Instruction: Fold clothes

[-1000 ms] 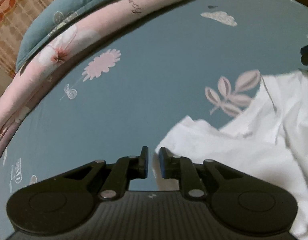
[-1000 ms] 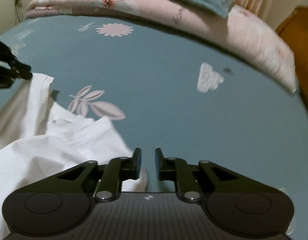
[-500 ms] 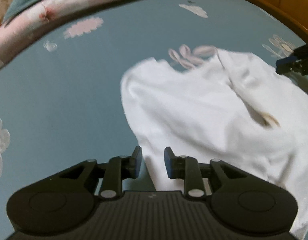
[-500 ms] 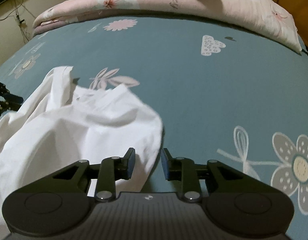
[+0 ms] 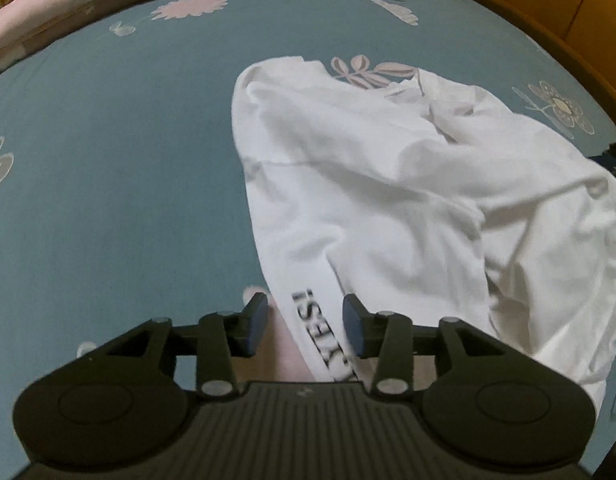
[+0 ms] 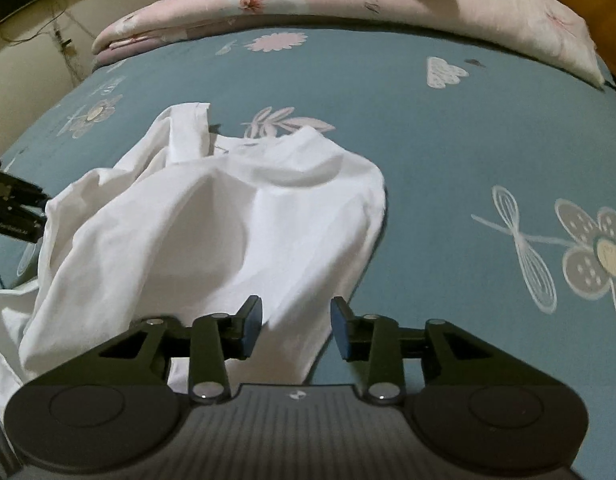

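Left wrist view: the white shirt (image 5: 388, 200) lies bunched on the blue floral bedsheet (image 5: 107, 180), its printed hem nearest the left gripper (image 5: 303, 326). The jaws are opening, with the hem lying between them but not pinched. In the right wrist view, the right gripper (image 6: 295, 326) is likewise opening over the near edge of the shirt. Recommended procedure: flatten the rumpled cloth first, then regrip both near corners evenly before folding.
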`<state>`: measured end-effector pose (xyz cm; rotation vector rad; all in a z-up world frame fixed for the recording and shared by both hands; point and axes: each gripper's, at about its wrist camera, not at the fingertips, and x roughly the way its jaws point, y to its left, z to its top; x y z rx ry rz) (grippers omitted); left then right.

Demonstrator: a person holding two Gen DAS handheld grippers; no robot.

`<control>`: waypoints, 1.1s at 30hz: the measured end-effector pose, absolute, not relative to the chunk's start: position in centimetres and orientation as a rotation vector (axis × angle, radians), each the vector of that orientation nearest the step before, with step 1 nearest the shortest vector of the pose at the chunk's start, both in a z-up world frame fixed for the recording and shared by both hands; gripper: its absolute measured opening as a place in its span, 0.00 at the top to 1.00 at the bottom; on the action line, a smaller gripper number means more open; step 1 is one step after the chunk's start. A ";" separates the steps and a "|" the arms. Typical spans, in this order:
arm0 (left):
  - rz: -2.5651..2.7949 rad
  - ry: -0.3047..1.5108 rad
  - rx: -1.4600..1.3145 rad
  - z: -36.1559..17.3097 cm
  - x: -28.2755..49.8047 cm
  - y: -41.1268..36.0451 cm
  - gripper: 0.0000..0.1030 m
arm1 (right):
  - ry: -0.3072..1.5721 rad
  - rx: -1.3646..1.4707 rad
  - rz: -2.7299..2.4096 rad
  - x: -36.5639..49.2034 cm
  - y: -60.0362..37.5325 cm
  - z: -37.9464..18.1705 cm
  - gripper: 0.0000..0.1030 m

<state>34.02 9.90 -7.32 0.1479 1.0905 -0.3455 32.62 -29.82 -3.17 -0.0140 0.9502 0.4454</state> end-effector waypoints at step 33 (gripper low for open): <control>-0.249 1.052 -0.240 -9.1 31.5 12.0 0.98 | 0.902 0.027 0.485 22.0 -28.7 -2.8 0.56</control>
